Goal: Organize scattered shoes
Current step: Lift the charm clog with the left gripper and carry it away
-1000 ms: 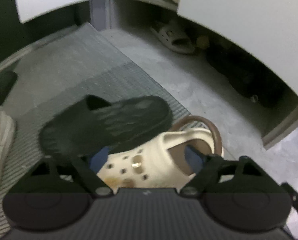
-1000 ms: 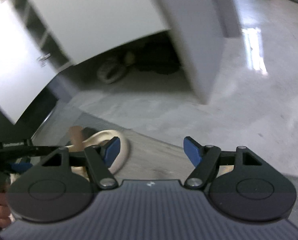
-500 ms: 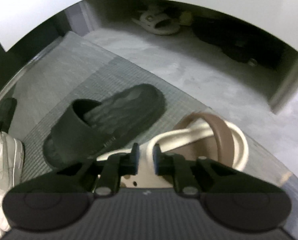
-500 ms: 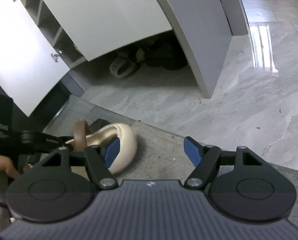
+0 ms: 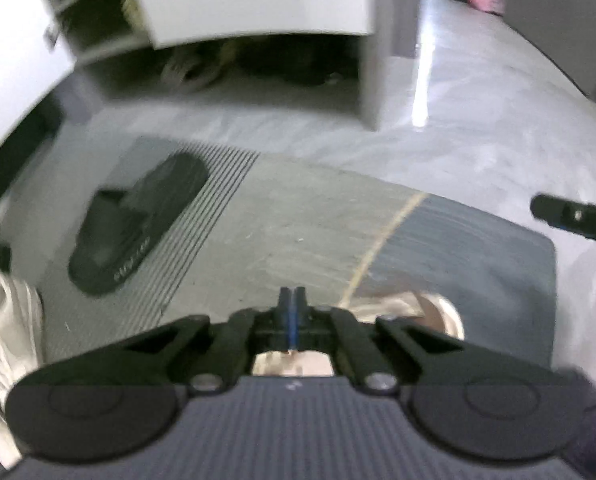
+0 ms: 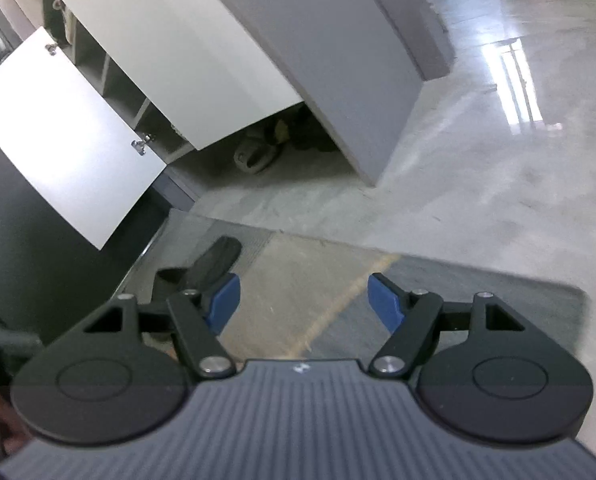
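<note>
My left gripper is shut, its blue pads pressed together. A cream clog hangs just beneath them, carried along, mostly hidden by the gripper body. It is over the dark right part of the floor mat. A black slide lies on the mat's ribbed left part, and a white sneaker sits at the left edge. My right gripper stands open with nothing between its fingers, above the mat. The black slide shows past its left finger.
A shoe cabinet stands beyond the mat, its white door swung open at the left. A beige sandal and dark shoes lie in the gap under it. Polished grey floor stretches to the right. A hand shows at bottom left.
My left gripper closed on the cream clog beside the black slide, then lifted it and carried it right across the mat. The right gripper moved right and up, still open.
</note>
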Tool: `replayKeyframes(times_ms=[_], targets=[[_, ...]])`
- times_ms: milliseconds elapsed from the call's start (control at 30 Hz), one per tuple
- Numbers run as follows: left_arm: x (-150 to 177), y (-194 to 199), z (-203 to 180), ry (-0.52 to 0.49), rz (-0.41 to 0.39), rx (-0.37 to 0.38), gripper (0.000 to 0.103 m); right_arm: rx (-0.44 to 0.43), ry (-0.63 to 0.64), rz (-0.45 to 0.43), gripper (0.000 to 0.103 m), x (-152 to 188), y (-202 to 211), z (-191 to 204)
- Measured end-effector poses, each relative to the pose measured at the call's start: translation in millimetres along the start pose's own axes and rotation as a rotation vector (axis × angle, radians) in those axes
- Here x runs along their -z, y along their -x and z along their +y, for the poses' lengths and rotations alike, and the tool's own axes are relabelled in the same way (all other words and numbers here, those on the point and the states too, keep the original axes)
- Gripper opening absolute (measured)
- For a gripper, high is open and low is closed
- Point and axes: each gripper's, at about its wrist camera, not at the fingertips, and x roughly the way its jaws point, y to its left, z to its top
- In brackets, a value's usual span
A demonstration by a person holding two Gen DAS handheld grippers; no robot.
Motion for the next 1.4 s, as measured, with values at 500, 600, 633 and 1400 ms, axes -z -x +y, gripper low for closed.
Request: replayKeyframes(times_ms=[500,600,633,1400], targets=[[15,-63,6,0.106,0.026,0.104,0.032,-0.035,0.046,0.118,0.074,41,13,-10],[13,-81,-3,0.080,0.051,0.071,0.045,-0.039,0.028,0.124,0.074,41,11,-12],[11,-87,-6,0.062,0.058,0.056,0.047,-0.036,0.022,0.124,0.074,41,12,-13],[55,-45,-64,-0.578,0.075,0.160,0.020,-0.061,-0.092,0.095,0.074,46,18,-31]])
